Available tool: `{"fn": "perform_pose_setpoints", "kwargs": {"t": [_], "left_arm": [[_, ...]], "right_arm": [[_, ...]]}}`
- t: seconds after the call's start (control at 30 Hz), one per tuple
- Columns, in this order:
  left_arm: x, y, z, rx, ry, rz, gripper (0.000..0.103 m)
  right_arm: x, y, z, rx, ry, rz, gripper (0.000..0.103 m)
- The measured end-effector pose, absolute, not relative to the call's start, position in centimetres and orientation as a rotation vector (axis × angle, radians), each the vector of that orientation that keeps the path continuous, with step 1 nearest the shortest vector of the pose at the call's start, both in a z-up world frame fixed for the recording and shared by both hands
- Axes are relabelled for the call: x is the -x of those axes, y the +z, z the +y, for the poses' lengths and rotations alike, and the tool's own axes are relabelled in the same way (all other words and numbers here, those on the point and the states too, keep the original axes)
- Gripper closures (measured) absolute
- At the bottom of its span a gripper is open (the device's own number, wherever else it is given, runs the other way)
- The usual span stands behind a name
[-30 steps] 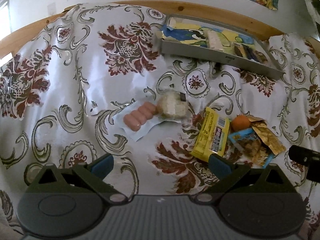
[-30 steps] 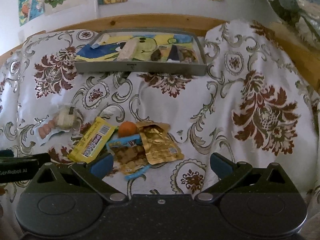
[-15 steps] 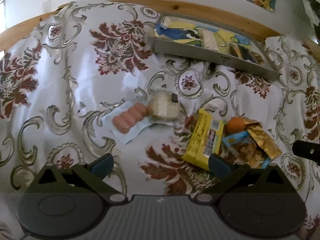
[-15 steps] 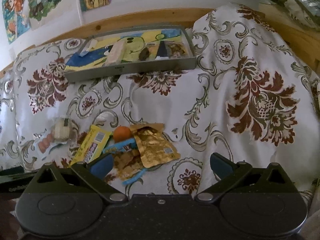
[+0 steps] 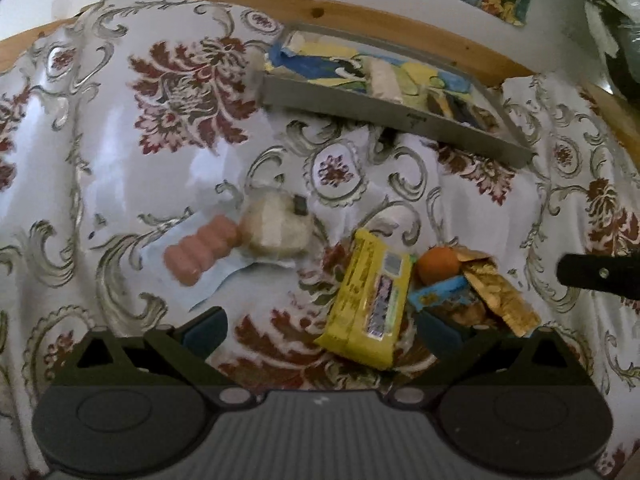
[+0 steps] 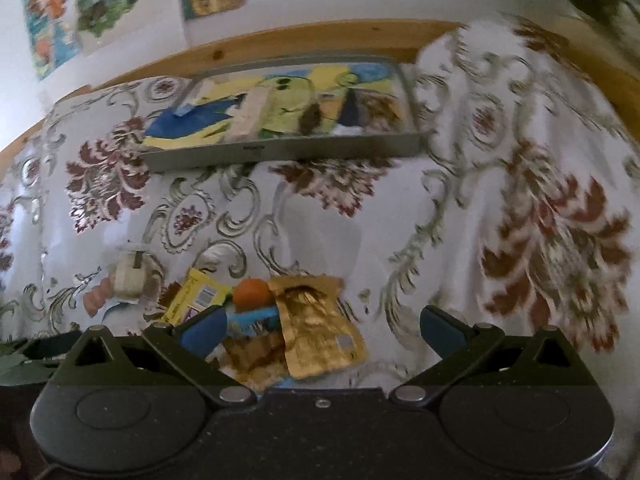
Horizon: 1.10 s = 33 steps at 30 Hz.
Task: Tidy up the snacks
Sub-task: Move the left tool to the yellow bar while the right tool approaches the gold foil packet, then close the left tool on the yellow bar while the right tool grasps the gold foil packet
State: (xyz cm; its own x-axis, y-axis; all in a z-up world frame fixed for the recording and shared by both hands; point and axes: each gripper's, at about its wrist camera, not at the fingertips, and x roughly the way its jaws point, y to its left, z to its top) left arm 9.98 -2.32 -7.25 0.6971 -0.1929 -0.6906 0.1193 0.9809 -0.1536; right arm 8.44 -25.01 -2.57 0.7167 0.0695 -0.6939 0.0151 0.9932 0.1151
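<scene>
The snacks lie in a loose cluster on a flowered tablecloth in front of both grippers. A yellow bar wrapper lies lengthwise in the middle, with a small orange just beside its far right corner. The orange touches a gold foil packet and a blue packet that overlap each other. To the left, a pack of pink sausages rests on pale plastic, touching a round whitish wrapped bun. Farther back, near the wooden edge of the table, sits a shallow grey tray with a colourful picture on its floor and a few small snacks inside; one is a pale bar, the others are too blurred to tell. The left gripper hovers low over the yellow wrapper, its jaws wide apart and holding nothing. The right gripper hangs over the gold packet, jaws likewise spread and empty.
</scene>
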Motion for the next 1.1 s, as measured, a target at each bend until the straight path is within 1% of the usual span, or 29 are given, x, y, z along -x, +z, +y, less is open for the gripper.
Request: {"fn": "perform_pose_setpoints", "kwargs": {"t": [0.23, 0.37, 0.43, 0.57, 0.7, 0.8, 0.97, 1.03, 1.1], "left_arm": [[-10.8, -8.0, -3.8, 0.028, -0.243, 0.761, 0.0], [-11.5, -8.7, -4.8, -0.016, -0.287, 0.773, 0.0], [-11.9, -9.1, -5.2, -0.05, -0.292, 0.783, 0.0], [-12.6, -9.8, -5.4, -0.067, -0.284, 0.814, 0.001], [-13.2, -10.0, -5.1, -0.051, -0.272, 0.827, 0.002], [-13.3, -9.9, -5.1, -0.035, -0.272, 0.819, 0.005], [-13.4, -10.0, -5.2, -0.028, -0.281, 0.821, 0.019], [-13.5, -10.1, -5.4, -0.026, -0.294, 0.826, 0.02], [-13.4, -10.3, -5.6, -0.037, -0.315, 0.827, 0.022]], "right_arm": [[-12.1, -3.1, -26.4, -0.134, 0.247, 0.816, 0.001], [-13.2, -3.8, -26.6, -0.07, 0.294, 0.827, 0.002], [-13.8, -4.5, -26.8, -0.058, 0.292, 0.859, 0.007], [-14.3, -6.0, -26.8, -0.064, 0.286, 0.9, 0.009], [-15.0, -7.1, -26.4, -0.062, 0.283, 0.938, 0.014], [-15.5, -8.0, -26.5, -0.109, 0.275, 0.979, 0.017], [-15.9, -8.6, -26.6, -0.147, 0.254, 1.005, 0.024], [-15.9, -8.6, -26.5, -0.134, 0.243, 1.003, 0.028], [-15.9, -8.6, -26.2, -0.12, 0.236, 1.001, 0.028]]}}
